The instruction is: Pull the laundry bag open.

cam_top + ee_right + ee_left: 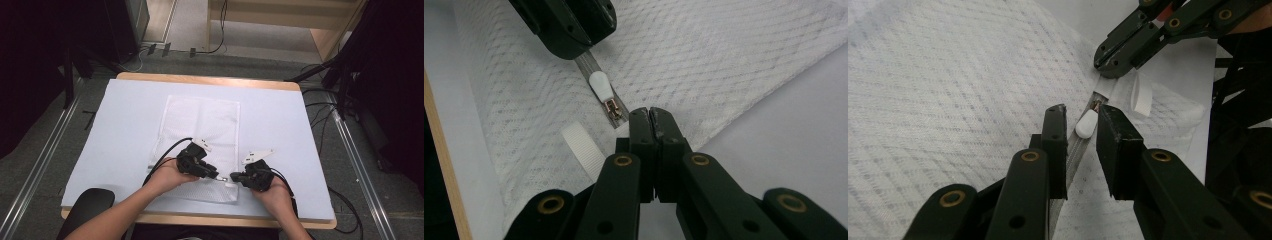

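Left gripper point(218, 177), lower centre of the high view, is hovering over the near edge of the white mesh bag point(200, 125) lying flat on the table point(125, 110); in the left gripper view its jaws are standing apart, straddling the white zipper pull point(1086, 123) at mid-frame without pressing on it. Just right of it, the right gripper point(232, 176) is pinching the bag's end fabric beside the zipper point(610, 107), jaws pressed together; the white ribbon loop point(581, 145) is lying at lower left of the right gripper view. Risk, as a judgement: the pull is small and smooth, so closing off-centre could be squeezing it out sideways or catching mesh instead, and a weak anchor on the right would be letting the bag bunch.
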The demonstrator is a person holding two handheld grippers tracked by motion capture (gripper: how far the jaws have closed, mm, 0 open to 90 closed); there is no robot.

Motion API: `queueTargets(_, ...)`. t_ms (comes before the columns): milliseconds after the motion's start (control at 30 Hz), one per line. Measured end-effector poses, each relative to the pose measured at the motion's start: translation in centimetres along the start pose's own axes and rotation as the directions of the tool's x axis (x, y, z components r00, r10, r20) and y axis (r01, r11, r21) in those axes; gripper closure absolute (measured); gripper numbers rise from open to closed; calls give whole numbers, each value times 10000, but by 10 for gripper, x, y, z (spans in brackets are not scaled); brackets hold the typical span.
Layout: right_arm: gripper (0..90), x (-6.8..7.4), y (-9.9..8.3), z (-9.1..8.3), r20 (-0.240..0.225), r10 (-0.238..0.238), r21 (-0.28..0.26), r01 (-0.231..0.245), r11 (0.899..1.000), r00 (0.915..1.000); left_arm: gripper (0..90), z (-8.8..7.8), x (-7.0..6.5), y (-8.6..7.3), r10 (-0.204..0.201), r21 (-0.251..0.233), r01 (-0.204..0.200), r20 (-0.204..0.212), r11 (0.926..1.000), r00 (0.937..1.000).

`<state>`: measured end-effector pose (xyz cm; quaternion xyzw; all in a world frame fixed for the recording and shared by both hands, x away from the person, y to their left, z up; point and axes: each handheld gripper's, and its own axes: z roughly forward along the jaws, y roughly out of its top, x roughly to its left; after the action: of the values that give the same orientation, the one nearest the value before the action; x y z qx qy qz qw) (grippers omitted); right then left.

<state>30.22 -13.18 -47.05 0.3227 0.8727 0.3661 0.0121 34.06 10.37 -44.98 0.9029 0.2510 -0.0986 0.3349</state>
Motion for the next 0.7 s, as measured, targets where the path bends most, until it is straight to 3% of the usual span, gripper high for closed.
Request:
queueTargets(233, 900, 0, 0, 0, -6, 36, 5, -36, 10000, 10000, 754, 12, 0, 2, -492, 207, 490, 108, 9986, 9987)
queueTargets(433, 899, 0, 0, 0, 4, -44, -18, 44, 10000, 10000, 755, 16, -1, 2, -524, 92, 522, 204, 9986, 9984)
queueTargets(567, 899, 0, 0, 0, -9, -56, 17, 56, 10000, 10000, 764, 17, -5, 1, -274, 336, 268, 188, 9991, 9994)
queueTargets(700, 898, 0, 0, 0, -1, 4, 7, -4, 10000, 10000, 818, 20, -8, 1, -246, 291, 235, 391, 9993, 9989)
